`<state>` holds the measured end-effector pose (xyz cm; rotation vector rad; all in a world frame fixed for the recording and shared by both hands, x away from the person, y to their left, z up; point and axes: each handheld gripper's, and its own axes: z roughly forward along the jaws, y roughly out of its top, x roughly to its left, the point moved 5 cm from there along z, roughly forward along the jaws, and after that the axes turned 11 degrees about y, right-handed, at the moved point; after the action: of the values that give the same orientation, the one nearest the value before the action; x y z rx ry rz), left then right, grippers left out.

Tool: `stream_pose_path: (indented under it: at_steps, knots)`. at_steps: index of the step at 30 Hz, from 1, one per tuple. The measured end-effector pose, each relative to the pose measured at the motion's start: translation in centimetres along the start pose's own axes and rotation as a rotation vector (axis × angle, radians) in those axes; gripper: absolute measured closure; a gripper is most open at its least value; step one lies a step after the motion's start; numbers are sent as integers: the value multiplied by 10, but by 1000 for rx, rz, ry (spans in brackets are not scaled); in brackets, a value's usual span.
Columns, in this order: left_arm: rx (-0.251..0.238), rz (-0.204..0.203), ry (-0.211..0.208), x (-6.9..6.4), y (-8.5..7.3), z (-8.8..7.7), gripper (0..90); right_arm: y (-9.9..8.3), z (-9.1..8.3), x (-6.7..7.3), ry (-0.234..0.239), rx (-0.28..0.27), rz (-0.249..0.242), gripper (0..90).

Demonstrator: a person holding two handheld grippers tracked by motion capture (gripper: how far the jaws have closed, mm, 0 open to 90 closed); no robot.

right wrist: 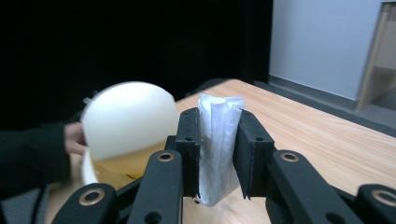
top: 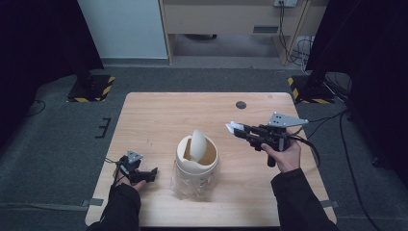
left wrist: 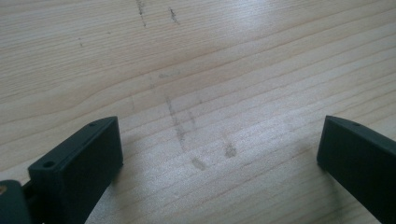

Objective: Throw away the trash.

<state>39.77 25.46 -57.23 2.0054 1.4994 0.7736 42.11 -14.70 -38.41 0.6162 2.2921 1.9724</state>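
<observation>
On the pale wooden table (top: 159, 115), between dark curtains, carrying a crumpled white paper wad (right wrist: 215, 144) toward the cream swing-lid bin (top: 196, 163) at centre, pinched tight by the right gripper (top: 233, 127) just beside it; next, probably pushing past the tilted flap; left gripper (top: 153, 172) spread wide, empty, near the bin.

Nothing here can be read: no words, brand, label or number shows on anything in these views. The nearest thing to a sign is the yellow-and-black hazard striping on the two stand bases (top: 90, 88) (stripes only, no lettering).
</observation>
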Motion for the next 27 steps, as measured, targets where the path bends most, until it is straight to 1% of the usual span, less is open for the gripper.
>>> stream_pose_path:
  at_steps: [2,7,9,14,21,25,27]
  knots:
    - [0,0,0,0,0,0,0,0,2,1,12,-7,8,731]
    - [0,0,0,0,0,0,0,-3,6,3,20,1,9,731]
    - [0,0,0,0,0,0,0,-3,7,4,18,14,-4,731]
    - [0,0,0,0,0,0,0,-2,11,8,37,13,-7,731]
    - [0,0,0,0,0,0,0,-2,19,16,77,12,1,730]
    - [0,0,0,0,0,0,0,-7,23,17,82,28,6,730]
    - [0,0,0,0,0,0,0,-10,28,18,98,35,12,730]
